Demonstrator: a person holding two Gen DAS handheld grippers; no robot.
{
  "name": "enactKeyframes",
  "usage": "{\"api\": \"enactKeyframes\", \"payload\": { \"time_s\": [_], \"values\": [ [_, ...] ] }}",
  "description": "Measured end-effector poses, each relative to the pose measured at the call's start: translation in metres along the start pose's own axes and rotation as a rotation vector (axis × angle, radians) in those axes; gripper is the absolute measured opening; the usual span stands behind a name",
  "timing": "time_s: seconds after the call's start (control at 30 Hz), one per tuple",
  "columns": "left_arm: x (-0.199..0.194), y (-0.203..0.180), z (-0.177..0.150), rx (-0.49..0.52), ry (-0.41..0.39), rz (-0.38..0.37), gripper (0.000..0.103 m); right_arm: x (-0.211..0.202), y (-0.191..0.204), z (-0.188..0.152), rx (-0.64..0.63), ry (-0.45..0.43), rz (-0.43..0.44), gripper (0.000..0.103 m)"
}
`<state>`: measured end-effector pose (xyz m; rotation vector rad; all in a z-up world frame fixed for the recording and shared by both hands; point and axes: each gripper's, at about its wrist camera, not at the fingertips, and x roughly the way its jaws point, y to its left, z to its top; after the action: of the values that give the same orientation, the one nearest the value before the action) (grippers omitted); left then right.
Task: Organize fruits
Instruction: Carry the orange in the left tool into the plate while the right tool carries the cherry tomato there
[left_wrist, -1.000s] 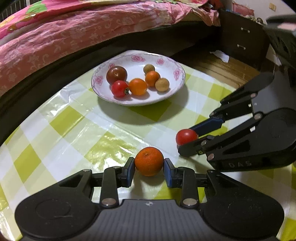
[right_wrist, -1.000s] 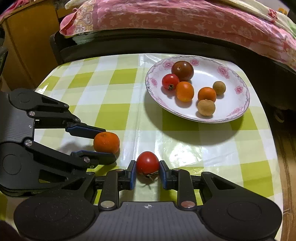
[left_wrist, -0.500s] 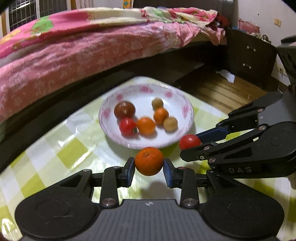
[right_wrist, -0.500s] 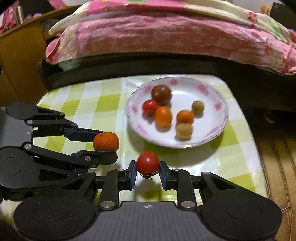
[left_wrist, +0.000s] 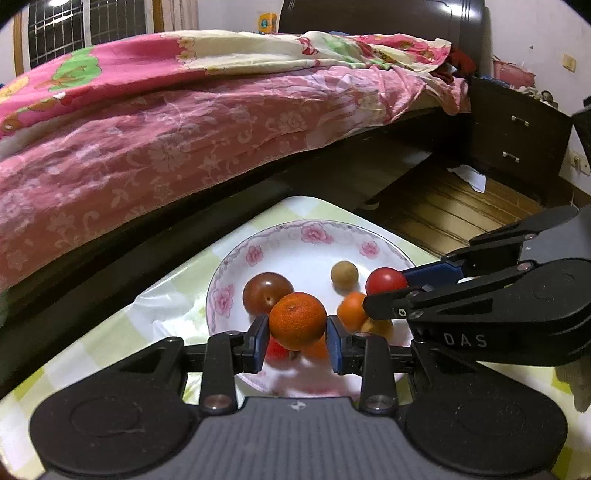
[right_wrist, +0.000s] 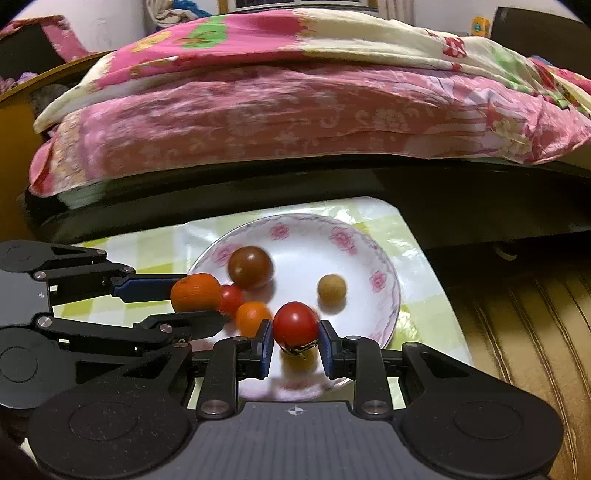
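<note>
My left gripper (left_wrist: 297, 341) is shut on an orange mandarin (left_wrist: 297, 320) and holds it above the near part of a white plate with pink flowers (left_wrist: 255, 254). My right gripper (right_wrist: 295, 345) is shut on a red tomato (right_wrist: 295, 324) and holds it above the same plate (right_wrist: 380, 280). Each gripper also shows in the other's view, the right one (left_wrist: 384, 291) and the left one (right_wrist: 199, 299). On the plate lie a dark tomato (right_wrist: 250, 266), a small red tomato (right_wrist: 232, 297), a small orange fruit (right_wrist: 251, 316) and a tan fruit (right_wrist: 331, 288).
The plate sits on a table with a yellow-green checked cloth (right_wrist: 155, 243). A bed with a pink quilt (left_wrist: 184, 122) runs right behind the table. A dark drawer cabinet (left_wrist: 517, 136) and wooden floor (left_wrist: 454, 210) lie to the right.
Both grippers lifted their fruits off the cloth and carried them forward, from in front of the plate to above it.
</note>
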<state>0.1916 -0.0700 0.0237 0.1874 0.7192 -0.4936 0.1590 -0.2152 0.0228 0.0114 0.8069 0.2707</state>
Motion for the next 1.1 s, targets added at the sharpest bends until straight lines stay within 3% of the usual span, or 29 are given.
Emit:
{"api": "enactKeyframes", "payload": {
  "time_s": [0.3,0.7,1.1],
  "values": [
    [0.024,0.003,0.008,-0.012,0.016,-0.003,0.040,0.022,-0.018,0.003,0.037,0.003,-0.039,0.023],
    [0.029,-0.001,0.016,0.033,0.013,0.026,0.039,0.032,-0.026,0.011,0.068,-0.007,-0.025,0.027],
    [0.028,-0.001,0.018,0.037,0.008,0.040,0.045,0.032,-0.028,0.011,0.093,-0.014,-0.027,0.029]
  ]
}}
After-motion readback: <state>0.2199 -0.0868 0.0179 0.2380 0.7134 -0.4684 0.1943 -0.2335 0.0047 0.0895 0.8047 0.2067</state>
